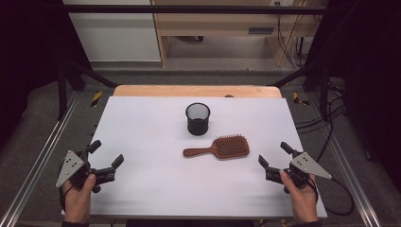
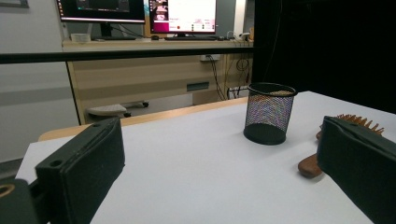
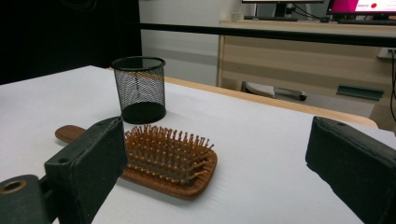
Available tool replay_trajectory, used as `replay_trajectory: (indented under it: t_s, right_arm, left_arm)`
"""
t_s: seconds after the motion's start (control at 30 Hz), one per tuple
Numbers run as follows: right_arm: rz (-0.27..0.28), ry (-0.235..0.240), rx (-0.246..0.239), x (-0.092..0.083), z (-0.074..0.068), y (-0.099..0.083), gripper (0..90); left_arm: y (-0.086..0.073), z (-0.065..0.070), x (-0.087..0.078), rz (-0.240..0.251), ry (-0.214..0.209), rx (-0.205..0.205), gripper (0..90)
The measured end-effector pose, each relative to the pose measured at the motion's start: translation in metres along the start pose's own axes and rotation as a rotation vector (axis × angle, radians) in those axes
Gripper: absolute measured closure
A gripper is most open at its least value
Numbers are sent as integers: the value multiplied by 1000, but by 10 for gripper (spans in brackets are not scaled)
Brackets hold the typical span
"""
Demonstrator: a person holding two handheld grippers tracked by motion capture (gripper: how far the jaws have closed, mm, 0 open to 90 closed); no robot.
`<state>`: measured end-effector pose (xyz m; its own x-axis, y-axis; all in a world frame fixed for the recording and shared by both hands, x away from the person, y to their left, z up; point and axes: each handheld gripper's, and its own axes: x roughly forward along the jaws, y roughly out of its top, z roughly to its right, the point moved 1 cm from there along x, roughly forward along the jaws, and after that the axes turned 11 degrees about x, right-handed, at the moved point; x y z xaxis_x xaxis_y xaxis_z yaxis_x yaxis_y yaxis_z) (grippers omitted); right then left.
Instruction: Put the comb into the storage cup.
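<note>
Sitting mid-table on the white table top (image 1: 142, 184) is a brown wooden paddle hairbrush (image 1: 218, 147), bristles up, just in front of an upright black wire-mesh cup (image 1: 197, 118). Left gripper (image 1: 107, 155) and right gripper (image 1: 273, 154) hover at the near corners, both spread wide, pinching nothing.

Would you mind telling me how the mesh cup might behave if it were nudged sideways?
The mesh cup looks light, being open wire, so it would probably slide easily. Standing upright and taller than wide, it may tip if pushed near the rim.
</note>
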<state>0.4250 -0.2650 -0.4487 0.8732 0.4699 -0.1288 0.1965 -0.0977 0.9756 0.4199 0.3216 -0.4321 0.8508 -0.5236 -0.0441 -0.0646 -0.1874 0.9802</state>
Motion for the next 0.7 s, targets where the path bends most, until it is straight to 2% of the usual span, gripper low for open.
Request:
replay_trajectory:
  t_s: [0.23, 0.37, 0.43, 0.53, 0.7]
  right_arm:
    - [-16, -7, 22, 1, -1, 0, 37]
    - [-32, -38, 29, 3, 0, -1, 33]
    - [-70, -51, 45, 4, 0, -3, 31]
    - [-117, -69, 34, 5, -1, -6, 35]
    - [-130, -67, 31, 5, -3, -6, 98]
  left_arm:
    - [-1, 0, 0, -6, 6, 0, 14]
    - [-1, -1, -1, -11, 10, -4, 14]
    - [-1, -2, -1, -9, 12, -6, 15]
    - [-1, -2, -1, -7, 14, -9, 15]
    - [-2, -3, -2, -13, 18, -10, 16]
